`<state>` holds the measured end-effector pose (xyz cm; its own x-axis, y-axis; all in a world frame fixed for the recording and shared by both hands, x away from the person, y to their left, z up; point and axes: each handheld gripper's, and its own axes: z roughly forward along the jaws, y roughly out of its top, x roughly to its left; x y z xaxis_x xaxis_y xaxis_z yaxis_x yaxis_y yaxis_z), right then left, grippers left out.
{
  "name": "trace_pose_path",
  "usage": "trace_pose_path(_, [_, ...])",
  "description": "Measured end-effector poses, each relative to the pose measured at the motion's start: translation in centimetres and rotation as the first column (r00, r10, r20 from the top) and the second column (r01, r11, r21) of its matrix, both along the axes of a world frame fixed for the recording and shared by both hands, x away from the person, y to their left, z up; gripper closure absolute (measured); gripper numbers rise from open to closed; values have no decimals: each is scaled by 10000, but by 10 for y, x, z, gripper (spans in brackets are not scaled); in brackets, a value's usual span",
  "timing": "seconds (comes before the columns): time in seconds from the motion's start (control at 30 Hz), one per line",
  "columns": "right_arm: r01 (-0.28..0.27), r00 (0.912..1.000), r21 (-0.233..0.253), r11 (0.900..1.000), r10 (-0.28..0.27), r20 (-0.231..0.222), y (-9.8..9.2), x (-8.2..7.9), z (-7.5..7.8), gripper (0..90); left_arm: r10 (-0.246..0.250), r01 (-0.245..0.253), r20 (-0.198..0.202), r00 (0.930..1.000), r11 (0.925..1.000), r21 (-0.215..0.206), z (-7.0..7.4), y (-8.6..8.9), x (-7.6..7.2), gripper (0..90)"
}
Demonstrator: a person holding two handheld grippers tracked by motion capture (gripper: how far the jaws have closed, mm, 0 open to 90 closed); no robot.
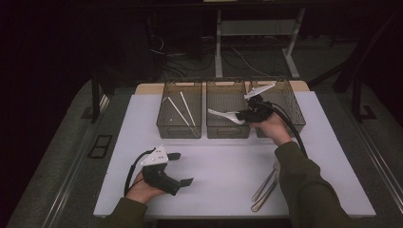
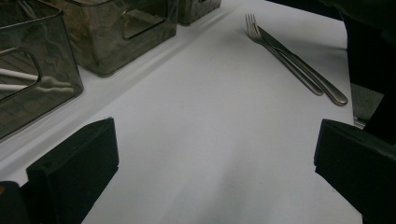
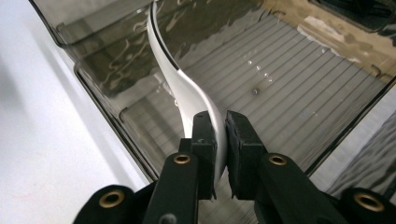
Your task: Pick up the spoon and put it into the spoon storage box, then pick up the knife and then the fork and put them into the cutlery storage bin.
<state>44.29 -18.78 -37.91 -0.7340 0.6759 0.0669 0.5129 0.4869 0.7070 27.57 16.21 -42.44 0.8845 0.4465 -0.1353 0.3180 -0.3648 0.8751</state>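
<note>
Right gripper view shows the right gripper (image 3: 219, 140) pinching a white spoon (image 3: 184, 88) by its handle end above the middle bin (image 1: 228, 130), a thin edge-on grip that could let it swivel or slip outside, while the left gripper (image 1: 178, 168) rests on the table (image 1: 223, 171), jaws spread.

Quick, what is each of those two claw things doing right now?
Left gripper: open, holding nothing.
Right gripper: closed on a white spoon over the middle bin.
</note>
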Motion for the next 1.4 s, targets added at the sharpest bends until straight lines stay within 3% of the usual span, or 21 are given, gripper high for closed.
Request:
trace_pose_path(0.13, [13, 9991, 138, 9999, -7, -415, 2, 1, -5, 737, -19, 19, -3, 10000, 10000, 24, 0, 0, 0, 0])
trace_pose_path(0.3, [140, 9993, 453, 9989, -125, -342, 0, 0, -3, 673, -41, 41, 17, 10000, 10000, 40, 0, 0, 0, 0])
trace_pose_path(0.43, [259, 9984, 1077, 9939, -203, -527, -6, -2, 0, 576, -34, 34, 9, 10000, 10000, 46, 0, 0, 0, 0])
trace_pose_path(0.67, [345, 9987, 1559, 9872, -283, -417, -21, -17, 7, 454, -5, 5, 9, 10000, 10000, 64, 0, 0, 0, 0])
trace_pose_path(1.17, [354, 9991, 2227, 9742, -393, 134, -64, -65, 10, 396, 46, -46, -39, 10000, 9999, 132, -1, -1, -1, 0])
trace_pose_path(1.4, [114, 9995, 2253, 9742, -181, 278, -78, -87, 7, 388, 78, -77, -46, 10000, 9999, 140, -1, 0, -1, 0])
